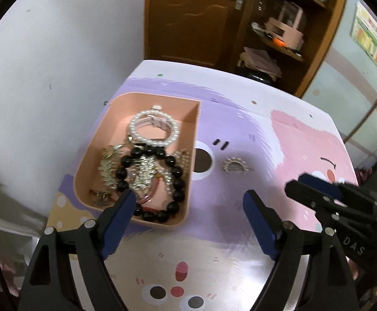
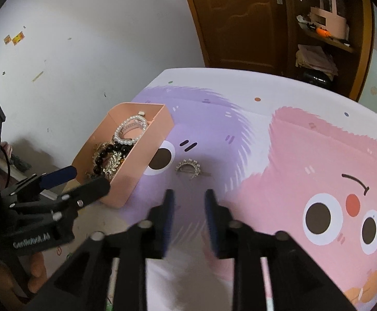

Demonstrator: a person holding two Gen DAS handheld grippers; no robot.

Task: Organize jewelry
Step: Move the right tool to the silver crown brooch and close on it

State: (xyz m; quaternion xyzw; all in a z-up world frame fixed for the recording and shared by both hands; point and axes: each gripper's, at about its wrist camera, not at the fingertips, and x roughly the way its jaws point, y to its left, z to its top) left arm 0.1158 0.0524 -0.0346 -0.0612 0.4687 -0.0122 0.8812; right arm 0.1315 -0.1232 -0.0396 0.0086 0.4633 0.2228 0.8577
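Note:
A pink tray (image 1: pixel 193 140) (image 2: pixel 136 171) on the cartoon-print table holds a pearl bracelet (image 1: pixel 153 129) (image 2: pixel 130 129), a black bead bracelet (image 1: pixel 162 181) (image 2: pixel 108 151), gold pieces (image 1: pixel 110 165) and a thin red string. A small silver crescent brooch (image 1: pixel 236 165) (image 2: pixel 189 168) lies on the purple print just right of the tray. My left gripper (image 1: pixel 188 202) is open and empty, its left finger over the tray's near edge. My right gripper (image 2: pixel 189 199) is open and empty, hovering just short of the brooch.
The table (image 1: pixel 305 142) (image 2: pixel 318 142) stands against a white wall on the left. A brown door (image 1: pixel 188 18) and a shelf with a pink box (image 1: pixel 287 31) are behind it. The left gripper's body shows in the right wrist view (image 2: pixel 59 189).

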